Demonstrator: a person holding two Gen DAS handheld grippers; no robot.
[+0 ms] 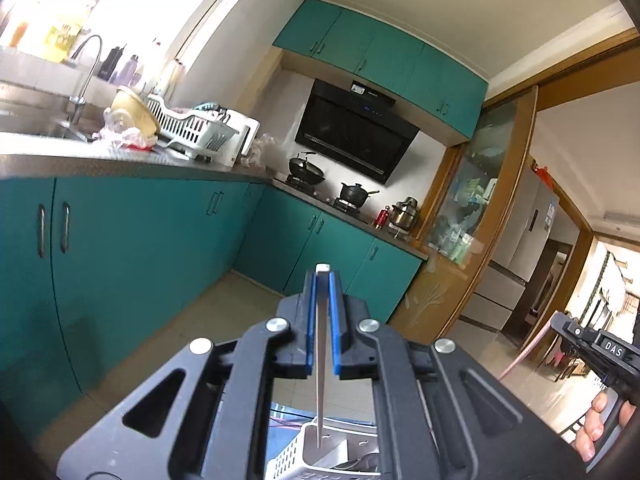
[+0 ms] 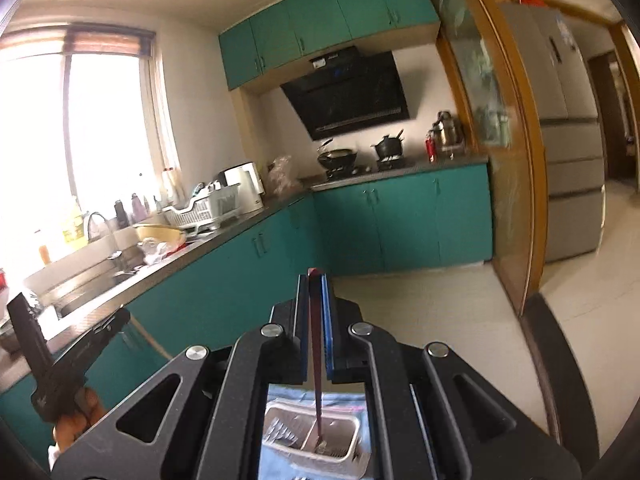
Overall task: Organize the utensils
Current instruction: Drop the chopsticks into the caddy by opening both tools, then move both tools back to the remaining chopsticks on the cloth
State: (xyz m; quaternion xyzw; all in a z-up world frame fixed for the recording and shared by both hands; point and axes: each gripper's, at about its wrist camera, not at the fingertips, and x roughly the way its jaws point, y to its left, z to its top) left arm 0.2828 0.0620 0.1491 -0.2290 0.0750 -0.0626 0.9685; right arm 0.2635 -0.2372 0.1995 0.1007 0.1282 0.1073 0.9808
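The left tongs (image 1: 322,276) were clamped on a thin pale chopstick (image 1: 319,360), its white end poking just past the blue pads and its long shaft hanging down behind them toward a white slotted basket (image 1: 292,458) below. The right tongs (image 2: 316,280) were likewise closed, on a dark red-brown chopstick (image 2: 317,360) whose lower end hung over, perhaps just inside, a pale utensil caddy (image 2: 352,426) resting on blue cloth.

Each stick was pinched near its very top, so most of its length swung free. A quick turn could probably have pivoted or slipped either one out of the pads, dropping it onto the floor rather than into the holder. The right hand (image 1: 596,428) held its tool close by, so the hanging sticks might also have knocked together. The worktop (image 1: 132,160) with its dish rack (image 1: 192,128) stood well apart.
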